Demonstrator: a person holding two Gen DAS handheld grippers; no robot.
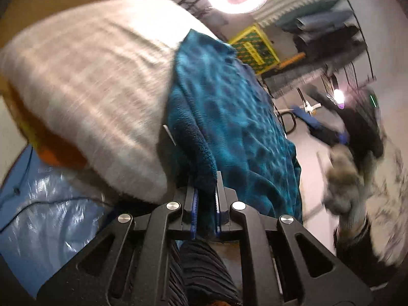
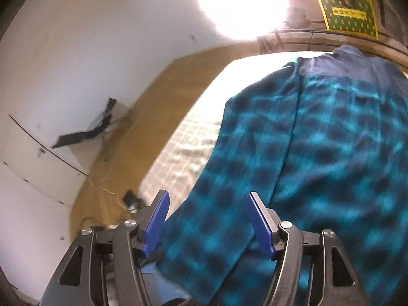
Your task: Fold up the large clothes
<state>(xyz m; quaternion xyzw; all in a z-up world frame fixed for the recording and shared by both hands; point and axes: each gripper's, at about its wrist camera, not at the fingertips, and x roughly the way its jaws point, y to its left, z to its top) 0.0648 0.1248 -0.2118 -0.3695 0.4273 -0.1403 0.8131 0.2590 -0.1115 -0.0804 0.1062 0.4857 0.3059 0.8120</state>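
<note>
Slippage is my worry: the left gripper [image 1: 205, 199] pinches only a thick hem of the teal checked fleece [image 1: 229, 107], which hangs off the grey-covered bed [image 1: 84, 76], while the right gripper [image 2: 207, 219] gapes around its edge, gripping nothing. Floor clutter right; wall side looks freer.

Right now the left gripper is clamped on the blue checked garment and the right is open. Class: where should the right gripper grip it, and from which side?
Judging by the right wrist view, take the loose hem edge of the blue checked garment lying between the open right gripper. Come straight forward onto that edge; it hangs free there. The left gripper holds another edge.
</note>
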